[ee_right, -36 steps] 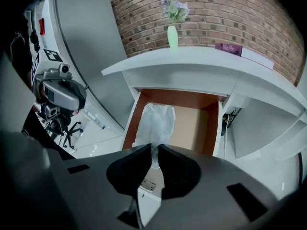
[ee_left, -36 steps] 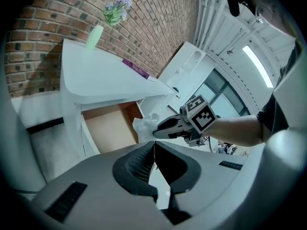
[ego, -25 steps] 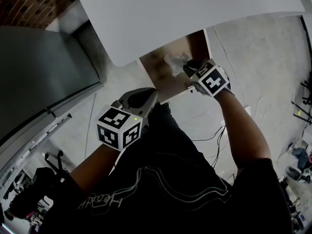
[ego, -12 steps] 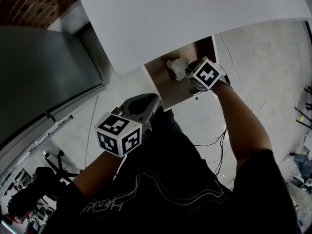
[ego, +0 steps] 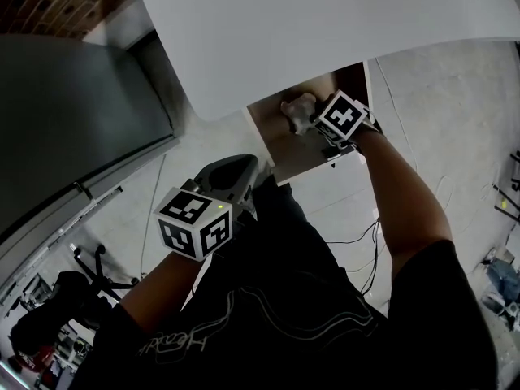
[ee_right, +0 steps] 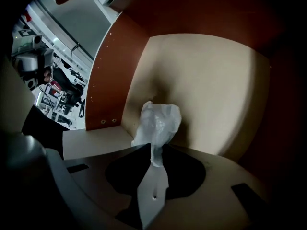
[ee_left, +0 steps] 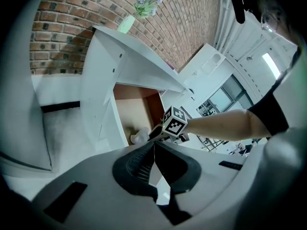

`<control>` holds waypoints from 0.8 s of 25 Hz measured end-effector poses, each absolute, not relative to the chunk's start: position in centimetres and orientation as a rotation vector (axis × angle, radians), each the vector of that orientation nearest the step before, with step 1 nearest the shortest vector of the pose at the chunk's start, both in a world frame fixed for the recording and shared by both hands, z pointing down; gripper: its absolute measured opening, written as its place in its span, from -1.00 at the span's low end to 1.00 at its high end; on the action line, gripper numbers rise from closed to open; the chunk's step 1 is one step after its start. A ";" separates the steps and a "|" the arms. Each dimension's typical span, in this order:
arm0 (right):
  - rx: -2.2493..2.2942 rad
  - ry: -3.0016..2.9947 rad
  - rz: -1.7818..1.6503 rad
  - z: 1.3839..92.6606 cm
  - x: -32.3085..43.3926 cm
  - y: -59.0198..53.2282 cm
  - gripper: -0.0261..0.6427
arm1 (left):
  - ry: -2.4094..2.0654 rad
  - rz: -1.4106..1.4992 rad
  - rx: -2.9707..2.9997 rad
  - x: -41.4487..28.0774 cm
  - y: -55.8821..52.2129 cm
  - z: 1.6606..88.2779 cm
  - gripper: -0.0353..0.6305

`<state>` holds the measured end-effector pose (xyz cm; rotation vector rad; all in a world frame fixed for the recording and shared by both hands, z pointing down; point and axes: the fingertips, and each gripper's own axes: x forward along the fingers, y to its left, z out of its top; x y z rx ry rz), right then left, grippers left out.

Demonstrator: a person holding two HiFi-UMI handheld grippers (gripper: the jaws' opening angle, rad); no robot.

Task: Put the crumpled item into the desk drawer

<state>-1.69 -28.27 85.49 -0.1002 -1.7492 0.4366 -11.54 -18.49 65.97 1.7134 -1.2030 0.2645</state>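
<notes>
Lab or workshop-type office space. Brick wall (ee_left: 72,28) and white desk (ego: 325,23) with a flower vase (ee_left: 136,13) ahead of the left claw (ee_left: 154,145). Bare concrete floor (ego: 455,112) with loose cables (ego: 357,238) below the right claw (ego: 313,120). Cluttered gear (ee_right: 48,75) to its left, and glazed partitions (ee_left: 223,97) beyond it.

A white desk (ego: 325,23) filled the top of the head view, its open, tan-bottomed drawer (ego: 299,149) just below the edge. A green vase (ee_left: 125,24) of purple flowers stood on the desk, top centre of the left gripper view. Cables (ego: 357,236) lay on the grey floor (ego: 455,120) at right.
</notes>
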 end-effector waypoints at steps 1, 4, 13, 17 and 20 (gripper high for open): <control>-0.115 -1.743 0.456 85.5 -1.8 -28.0 -0.67 | -1.212 0.286 1.721 -11.8 -18.4 66.1 -0.82; -0.137 -1.732 0.468 84.9 -1.8 -27.7 -0.35 | -1.245 0.330 1.740 -12.6 -18.3 66.0 -0.82; -0.053 -1.835 0.501 79.8 -1.4 -28.7 -0.26 | -1.234 0.332 1.770 -12.7 -17.9 64.8 -0.82; 0.071 -1.992 0.687 74.0 -2.4 -27.5 -0.26 | -1.215 0.334 1.792 -12.1 -17.1 62.6 -0.82; 0.222 -2.124 0.841 69.0 -2.3 -26.0 -0.26 | -1.173 0.332 1.833 -11.3 -16.4 60.5 -0.82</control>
